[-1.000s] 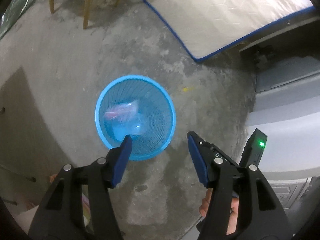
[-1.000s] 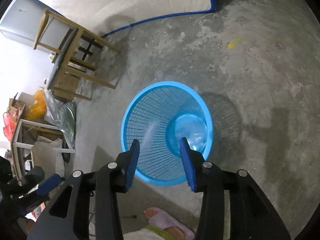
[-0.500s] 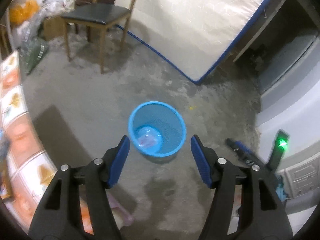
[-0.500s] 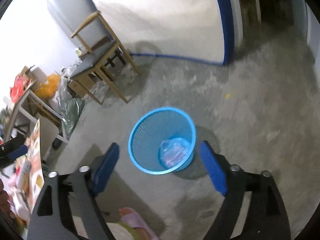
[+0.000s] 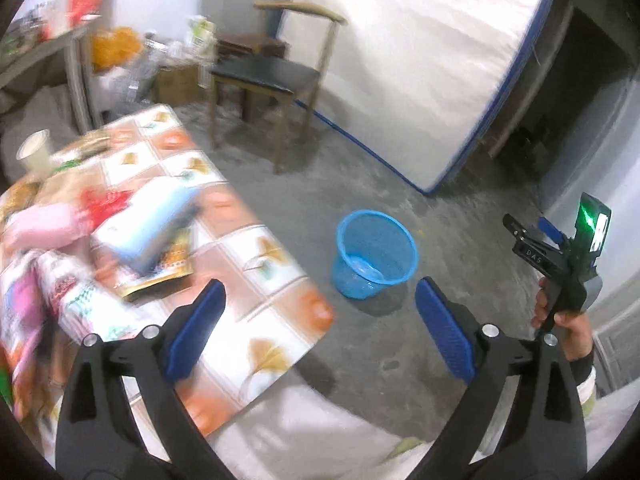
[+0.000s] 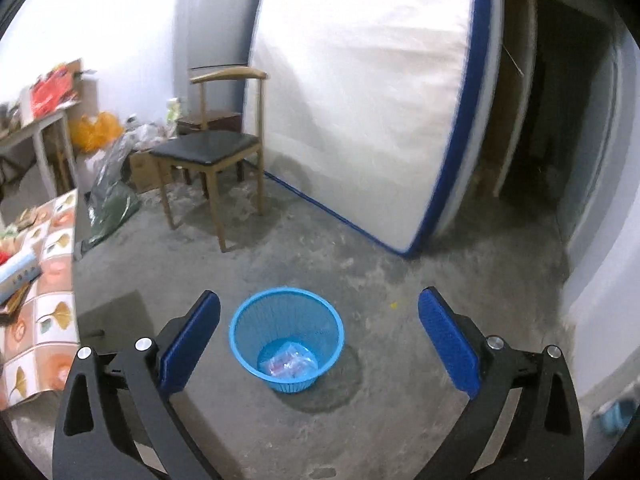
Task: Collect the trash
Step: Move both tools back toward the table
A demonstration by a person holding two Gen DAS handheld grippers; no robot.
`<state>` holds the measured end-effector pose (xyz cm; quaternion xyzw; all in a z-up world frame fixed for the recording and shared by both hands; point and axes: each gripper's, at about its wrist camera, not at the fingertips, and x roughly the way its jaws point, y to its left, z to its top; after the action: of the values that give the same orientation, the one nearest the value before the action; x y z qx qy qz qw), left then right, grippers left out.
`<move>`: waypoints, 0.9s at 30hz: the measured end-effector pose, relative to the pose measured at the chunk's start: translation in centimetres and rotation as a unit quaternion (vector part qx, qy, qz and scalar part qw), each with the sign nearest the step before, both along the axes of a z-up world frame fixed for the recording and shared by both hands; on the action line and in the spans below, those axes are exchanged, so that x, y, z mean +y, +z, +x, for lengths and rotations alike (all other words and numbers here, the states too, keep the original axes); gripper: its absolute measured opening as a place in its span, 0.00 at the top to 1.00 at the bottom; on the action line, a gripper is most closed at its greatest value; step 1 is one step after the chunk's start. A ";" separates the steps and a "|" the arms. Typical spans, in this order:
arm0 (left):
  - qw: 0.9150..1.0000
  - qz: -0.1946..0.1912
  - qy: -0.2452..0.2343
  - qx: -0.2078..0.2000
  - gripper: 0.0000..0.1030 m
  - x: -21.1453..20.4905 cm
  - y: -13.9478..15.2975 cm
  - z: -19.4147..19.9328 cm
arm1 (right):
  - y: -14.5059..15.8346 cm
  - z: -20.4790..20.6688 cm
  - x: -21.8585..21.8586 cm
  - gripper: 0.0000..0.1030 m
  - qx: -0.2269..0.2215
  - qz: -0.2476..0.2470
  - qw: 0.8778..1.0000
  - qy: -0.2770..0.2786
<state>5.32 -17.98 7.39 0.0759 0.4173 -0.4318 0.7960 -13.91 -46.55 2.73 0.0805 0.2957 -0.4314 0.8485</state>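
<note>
chair [image 6: 208, 152] | mattress [image 6: 360, 92] leaning upright | fridge [image 6: 218, 16] | tablecloth [image 5: 248, 248]

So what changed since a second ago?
Both grippers, left and right, lifted up and away from the blue basket; the right one opened wider. The table came into view. The basket stayed on the floor with the plastic bag inside.

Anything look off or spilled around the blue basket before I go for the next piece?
Nothing spilled: the blue basket stands upright on the floor with a clear plastic bag inside. The only odd thing is a mattress propped on edge against the wall behind it. Left gripper and right gripper are both open and empty.
</note>
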 end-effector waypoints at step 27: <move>0.970 -0.147 0.193 -0.032 0.08 22.4 -3.3 1.3 | 0.3 14.0 16.7 0.06 -0.122 0.248 0.888 0.369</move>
<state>6.66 4.42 4.12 -0.1105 0.3306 -0.3237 0.8796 0.06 -29.82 3.01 0.2253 0.2959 0.0130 0.9282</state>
